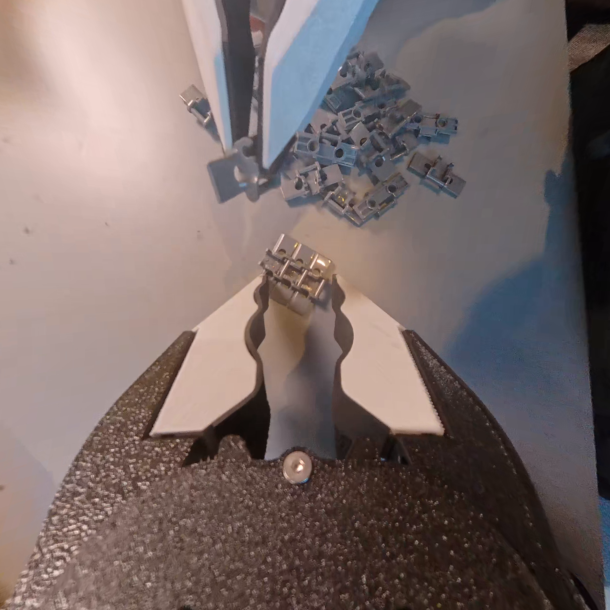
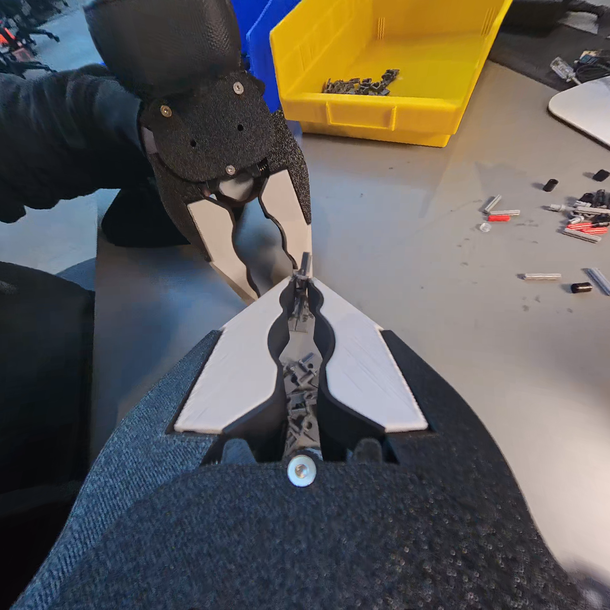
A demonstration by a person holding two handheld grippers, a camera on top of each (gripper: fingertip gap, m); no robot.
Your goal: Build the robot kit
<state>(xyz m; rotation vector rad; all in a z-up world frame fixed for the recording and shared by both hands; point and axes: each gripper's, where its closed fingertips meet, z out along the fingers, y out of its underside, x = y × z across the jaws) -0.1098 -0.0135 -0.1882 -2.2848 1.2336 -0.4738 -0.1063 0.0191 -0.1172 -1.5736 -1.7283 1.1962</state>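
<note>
**A:** What's hidden or hard to read?

**B:** At far left of the right wrist view a black sleeve (image 2: 59, 132) runs out of frame. In the left wrist view a stray piece (image 1: 194, 104) is half covered by a white finger of the other tool, and that finger also cuts off the near edge of the pile of grey pieces (image 1: 369, 148).

**A:** And the tools?

**B:** The left gripper (image 1: 298, 280) is clamped on a clump of joined grey pieces (image 1: 297, 264), held above the table. The right gripper (image 2: 300, 280) is pinched on a single grey piece (image 2: 305, 264), also off the table. Its shape is too small and blurred to tell. The two sets of fingertips are close together.

**A:** Any containers?

**B:** A blue bin (image 2: 260, 49), mostly hidden, so I cannot tell its contents. Just right of it is a yellow bin (image 2: 363, 112) with a small heap of dark pieces (image 2: 361, 84) on its floor.

**A:** The surface?

**B:** A grey table (image 2: 412, 231), marked with small dark specks. Toward the right lie loose rods and caps (image 2: 581, 218) in grey, red and black. A white rounded object (image 2: 581, 109) is cut off by the right edge.
</note>
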